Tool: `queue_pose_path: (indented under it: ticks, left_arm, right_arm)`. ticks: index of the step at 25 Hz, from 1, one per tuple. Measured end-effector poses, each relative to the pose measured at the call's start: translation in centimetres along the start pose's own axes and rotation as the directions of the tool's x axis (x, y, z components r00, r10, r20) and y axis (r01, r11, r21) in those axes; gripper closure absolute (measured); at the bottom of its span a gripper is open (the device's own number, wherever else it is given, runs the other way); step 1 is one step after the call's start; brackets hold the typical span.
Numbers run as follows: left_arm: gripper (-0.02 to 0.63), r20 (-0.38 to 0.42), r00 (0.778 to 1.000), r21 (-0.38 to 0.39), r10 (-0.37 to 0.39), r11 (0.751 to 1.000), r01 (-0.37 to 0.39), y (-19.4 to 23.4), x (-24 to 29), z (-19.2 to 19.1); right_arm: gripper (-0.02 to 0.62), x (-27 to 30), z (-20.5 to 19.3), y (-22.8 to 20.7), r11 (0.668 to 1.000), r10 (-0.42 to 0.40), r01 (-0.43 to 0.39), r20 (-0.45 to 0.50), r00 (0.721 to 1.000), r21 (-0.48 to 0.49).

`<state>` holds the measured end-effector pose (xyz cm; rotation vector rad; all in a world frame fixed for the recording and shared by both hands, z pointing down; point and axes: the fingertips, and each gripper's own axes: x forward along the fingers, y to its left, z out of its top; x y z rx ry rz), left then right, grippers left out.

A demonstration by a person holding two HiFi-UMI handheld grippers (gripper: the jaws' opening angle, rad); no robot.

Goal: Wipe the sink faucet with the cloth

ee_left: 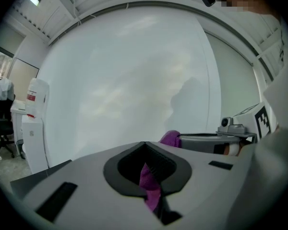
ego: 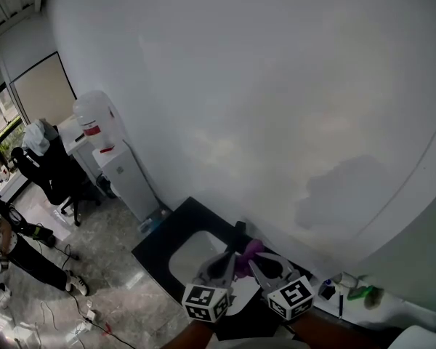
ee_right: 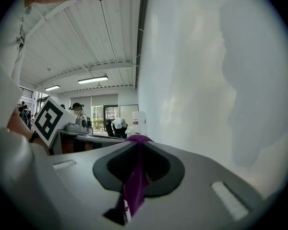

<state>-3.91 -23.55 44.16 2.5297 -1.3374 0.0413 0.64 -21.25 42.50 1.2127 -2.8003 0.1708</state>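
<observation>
Both our tongs, left gripper [ee_left: 151, 182] and right gripper [ee_right: 136, 176], pinch the purple cloth [ego: 248, 251] between them, so we should hold it taut and wrap the faucet [ego: 237, 233] just beyond their tips.

Bright, diffuse light on the wall [ego: 276, 86]; fisheye edges darken, foreground seemingly soft.

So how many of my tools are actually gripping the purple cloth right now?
2. The left tool is shut on a strip of the purple cloth, and the right tool is shut on another part of it. Neither grip is hidden.
</observation>
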Motion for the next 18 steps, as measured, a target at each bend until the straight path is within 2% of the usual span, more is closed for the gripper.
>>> queue_pose_path:
  ticks: [18]
  left_arm:
    - [0.600,0.008,1.000,-0.007,0.012,1.000,-0.012,1.2,0.9,0.0]
  right_arm:
    - [0.566,1.0,0.0,-0.9,0.999,-0.019,0.019,0.002,1.000,0.040]
